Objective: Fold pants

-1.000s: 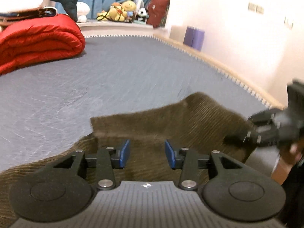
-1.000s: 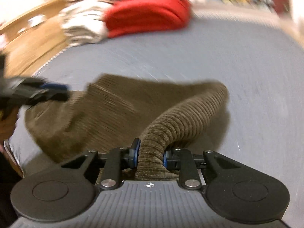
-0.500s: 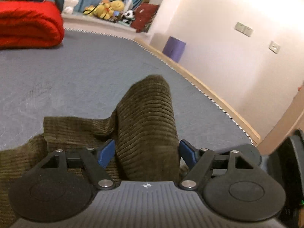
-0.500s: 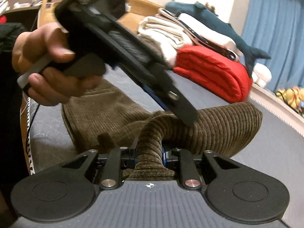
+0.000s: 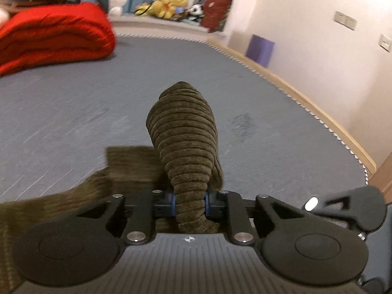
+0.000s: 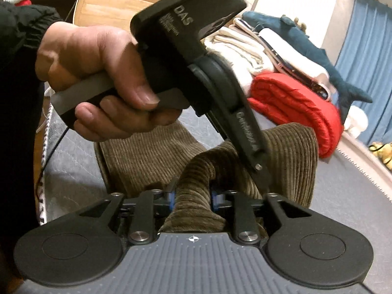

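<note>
- The left gripper (image 5: 189, 202), wide apart half a second ago, has just been closing and is now pinching a raised fold of the brown corduroy pants (image 5: 182, 132).
- The right gripper (image 6: 192, 199), jaws just loosening, is still pressing the same fold.
- The pants are lying on the grey bed (image 5: 73, 103).

- Ahead of my left tongs (image 5: 189, 202), open grey bed (image 5: 73, 112) runs clear to the far edge; only the raised hump of corduroy pants (image 5: 183, 132) blocks the middle.
- A rolled red quilt (image 5: 49, 36) walls off the far left corner.
- My right tongs (image 6: 192, 199) have little room: my left hand (image 6: 98, 73) and its tool cross directly overhead.
- Bare bed lies open on their right.
</note>
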Demonstrator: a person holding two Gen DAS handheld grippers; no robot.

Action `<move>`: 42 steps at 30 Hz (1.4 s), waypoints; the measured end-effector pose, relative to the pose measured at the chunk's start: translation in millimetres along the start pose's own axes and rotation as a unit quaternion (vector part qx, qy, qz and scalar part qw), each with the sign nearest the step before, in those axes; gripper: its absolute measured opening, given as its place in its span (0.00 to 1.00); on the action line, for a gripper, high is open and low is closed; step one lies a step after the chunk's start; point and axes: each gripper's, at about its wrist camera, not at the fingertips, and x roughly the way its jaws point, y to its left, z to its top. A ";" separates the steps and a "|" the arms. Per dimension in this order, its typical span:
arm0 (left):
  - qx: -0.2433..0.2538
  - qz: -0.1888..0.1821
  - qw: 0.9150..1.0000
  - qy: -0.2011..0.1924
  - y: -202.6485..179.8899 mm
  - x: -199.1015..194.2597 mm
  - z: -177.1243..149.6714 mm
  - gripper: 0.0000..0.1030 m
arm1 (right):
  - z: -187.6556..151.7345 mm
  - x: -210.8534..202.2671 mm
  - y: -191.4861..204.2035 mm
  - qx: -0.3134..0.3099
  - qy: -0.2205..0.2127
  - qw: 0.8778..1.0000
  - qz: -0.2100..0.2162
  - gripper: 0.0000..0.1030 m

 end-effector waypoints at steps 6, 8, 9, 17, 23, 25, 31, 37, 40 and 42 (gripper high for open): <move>-0.062 0.018 0.998 0.002 63.9 -38.2 -2.4 0.20 | 16.2 -11.7 -43.5 0.143 -0.048 0.984 0.095 0.73; -0.088 0.028 0.996 0.004 87.5 -54.8 -6.9 0.20 | 15.7 -10.4 -63.4 0.201 -0.059 0.972 0.104 0.84; -0.098 0.038 0.994 0.006 98.8 -63.6 -9.9 0.20 | 14.4 -6.3 -73.9 0.234 -0.057 0.965 0.104 0.87; -0.178 0.107 0.978 -0.014 179.3 -133.8 -28.1 0.20 | -2.3 38.9 -107.4 0.383 0.013 0.922 0.056 0.88; -0.220 0.238 0.946 -0.023 220.7 -168.0 -39.0 0.36 | -4.8 71.0 -84.5 0.376 0.064 0.922 0.061 0.88; -0.247 0.215 0.945 -0.022 230.9 -169.5 -40.9 0.52 | -4.1 79.8 -73.4 0.375 0.074 0.921 0.076 0.88; -0.248 0.186 0.949 0.054 242.5 -139.3 -46.1 0.90 | -2.9 113.6 -68.3 0.436 0.096 0.888 0.109 0.92; -0.268 0.186 0.941 0.095 263.4 -114.6 -53.3 0.98 | -7.6 136.1 -74.0 0.478 0.110 0.866 0.100 0.92; -0.270 0.171 0.942 0.102 267.5 -107.0 -54.8 0.97 | -7.4 144.2 -66.4 0.469 0.120 0.869 0.099 0.74; -0.260 0.178 0.943 0.104 267.1 -106.1 -52.2 0.92 | -1.4 142.9 -60.8 0.451 0.119 0.879 0.093 0.57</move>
